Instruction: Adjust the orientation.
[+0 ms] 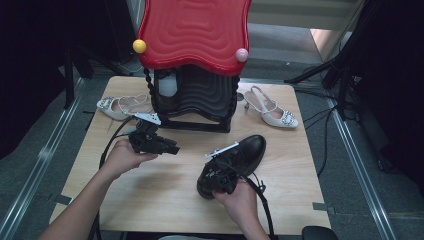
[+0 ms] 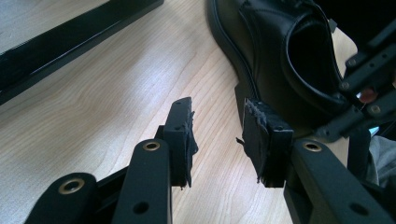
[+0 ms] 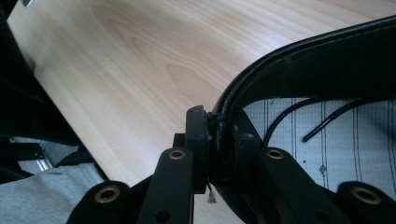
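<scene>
A black leather lace-up shoe (image 1: 250, 150) lies on the wooden table (image 1: 165, 195), right of the middle, with its toe pointing away to the right. My right gripper (image 1: 221, 174) is shut on the rim of the shoe's opening near the heel. In the right gripper view the two pads pinch that black rim (image 3: 219, 135), one inside and one outside, and the pale insole (image 3: 327, 135) with loose laces shows beyond. My left gripper (image 1: 174, 149) hovers left of the shoe, pointing toward it. Its jaws (image 2: 217, 123) stand open over bare wood, and the shoe (image 2: 280, 51) lies just ahead of them.
A black stand with a wavy red roof (image 1: 195, 30) occupies the back middle of the table, and its base bar (image 2: 70, 42) lies ahead of the left gripper. One white slingback shoe (image 1: 117, 106) lies at the back left, another (image 1: 275, 112) at the back right.
</scene>
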`<state>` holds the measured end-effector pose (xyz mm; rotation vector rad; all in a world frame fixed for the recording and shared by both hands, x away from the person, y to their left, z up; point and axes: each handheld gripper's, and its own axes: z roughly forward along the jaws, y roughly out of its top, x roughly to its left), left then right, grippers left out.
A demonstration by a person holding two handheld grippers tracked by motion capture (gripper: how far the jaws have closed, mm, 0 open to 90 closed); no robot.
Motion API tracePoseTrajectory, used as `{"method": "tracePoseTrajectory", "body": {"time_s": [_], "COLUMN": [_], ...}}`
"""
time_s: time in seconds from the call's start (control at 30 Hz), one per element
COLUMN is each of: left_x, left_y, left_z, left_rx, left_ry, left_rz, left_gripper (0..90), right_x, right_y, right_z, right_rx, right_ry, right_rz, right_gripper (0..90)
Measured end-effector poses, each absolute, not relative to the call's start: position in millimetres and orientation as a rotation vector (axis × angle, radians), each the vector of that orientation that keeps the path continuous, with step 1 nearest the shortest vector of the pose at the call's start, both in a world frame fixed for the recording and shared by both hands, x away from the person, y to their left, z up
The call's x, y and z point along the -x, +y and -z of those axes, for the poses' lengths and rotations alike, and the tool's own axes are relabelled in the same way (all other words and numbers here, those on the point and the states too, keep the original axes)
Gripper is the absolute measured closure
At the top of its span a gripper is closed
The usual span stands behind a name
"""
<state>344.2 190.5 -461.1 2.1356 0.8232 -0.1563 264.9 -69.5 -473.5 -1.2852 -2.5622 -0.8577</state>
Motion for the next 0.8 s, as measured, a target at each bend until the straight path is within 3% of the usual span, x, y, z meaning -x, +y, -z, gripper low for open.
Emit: {"method": "tracePoseTrajectory", "body": {"time_s": [0.2, 0.27, 0.47, 0.67, 0.8], "left_x": [-344.0, -344.1, -343.8, -344.9, -346.4], "left_y": [188.2, 187.3, 184.9, 179.0, 166.9], "left_z": [462.4, 462.9, 463.5, 467.1, 472.4], "left_rx": [-2.142, -2.154, -2.148, -2.149, -2.163], "left_ry": [0.822, 0.820, 0.816, 0.816, 0.823], "left_rz": [0.177, 0.171, 0.170, 0.154, 0.156], "left_gripper": [64.5, 64.9, 66.8, 73.3, 78.2], "right_x": [-262.2, -264.4, -262.3, -260.5, -266.6], "right_y": [-59.8, -62.5, -83.2, -118.6, -143.8], "right_z": [475.1, 474.8, 449.9, 423.5, 422.5], "right_rx": [1.218, 1.200, 1.210, 1.242, 1.301], "right_ry": [-2.569, -2.539, -2.523, -2.504, -2.513], "right_rz": [0.872, 0.886, 0.960, 1.051, 1.061], "right_gripper": [78.6, 71.4, 65.5, 68.5, 77.7]}}
